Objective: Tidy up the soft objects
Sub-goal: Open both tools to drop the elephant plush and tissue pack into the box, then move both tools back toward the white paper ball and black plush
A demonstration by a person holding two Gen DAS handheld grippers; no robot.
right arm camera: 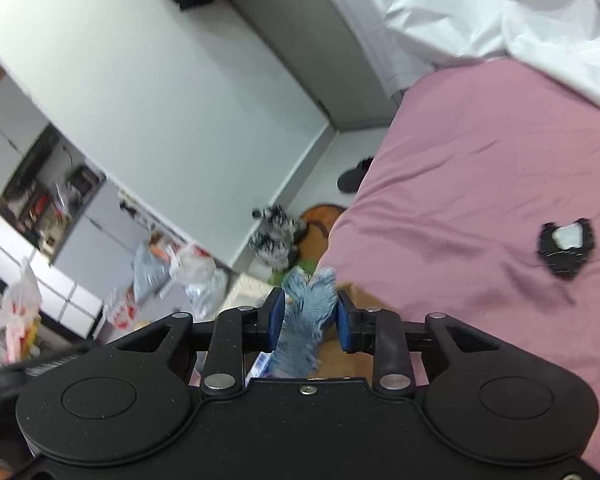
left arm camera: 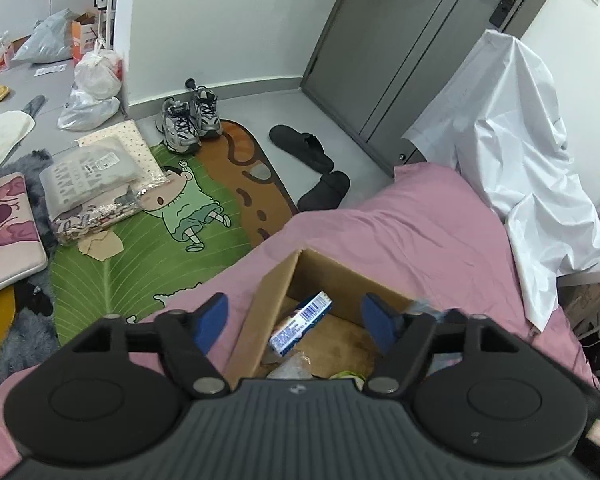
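A bed with a pink sheet (left arm camera: 420, 224) fills the right part of the room, and a white plastic cover (left arm camera: 520, 152) hangs over its far corner beside a grey door (left arm camera: 412, 40). On the floor lie a green cartoon mat (left arm camera: 140, 248), grey sneakers (left arm camera: 190, 120) and black slippers (left arm camera: 312, 160). An open cardboard box (left arm camera: 276, 292) stands on the sheet near the bed's left edge, with a blue-and-white packet (left arm camera: 300, 322) inside. The left gripper (left arm camera: 296, 320) hovers over the box, its jaws wide apart and holding nothing. The right gripper (right arm camera: 308, 320) is closed narrowly on a light blue fuzzy cloth (right arm camera: 304, 320), which sticks out between its pads above the box. A small black fabric piece (right arm camera: 566, 248) lies on the sheet, well apart to the right.
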